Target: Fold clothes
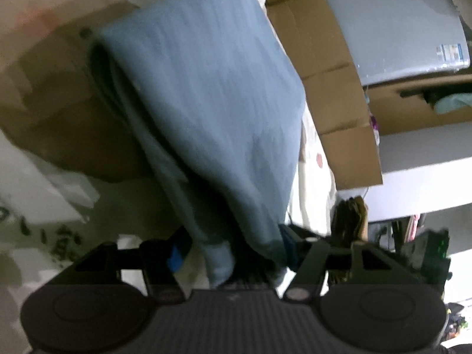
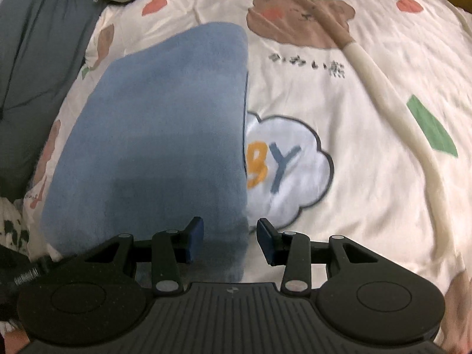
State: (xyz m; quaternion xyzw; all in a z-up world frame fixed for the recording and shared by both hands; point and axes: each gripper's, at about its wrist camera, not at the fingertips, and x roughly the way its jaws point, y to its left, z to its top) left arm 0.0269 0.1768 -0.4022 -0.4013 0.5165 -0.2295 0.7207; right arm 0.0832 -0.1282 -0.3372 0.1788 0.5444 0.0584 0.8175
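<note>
Lying on the cartoon-print bedsheet [image 2: 354, 118], the folded blue cloth [image 2: 165, 135] runs lengthwise away from the right gripper [image 2: 230, 243], whose jaws stand spread, its near edge between them. The left gripper [image 1: 233, 253] also has its jaws apart with cloth draped between. A cardboard box [image 1: 421, 109] nearby holds something pale green.

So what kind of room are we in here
Most likely a bedroom in a home, used partly for storage. The blue garment lies on a bed quilt printed with bears and clouds, a grey pillow sits at its edge, and cardboard boxes stand alongside.
</note>
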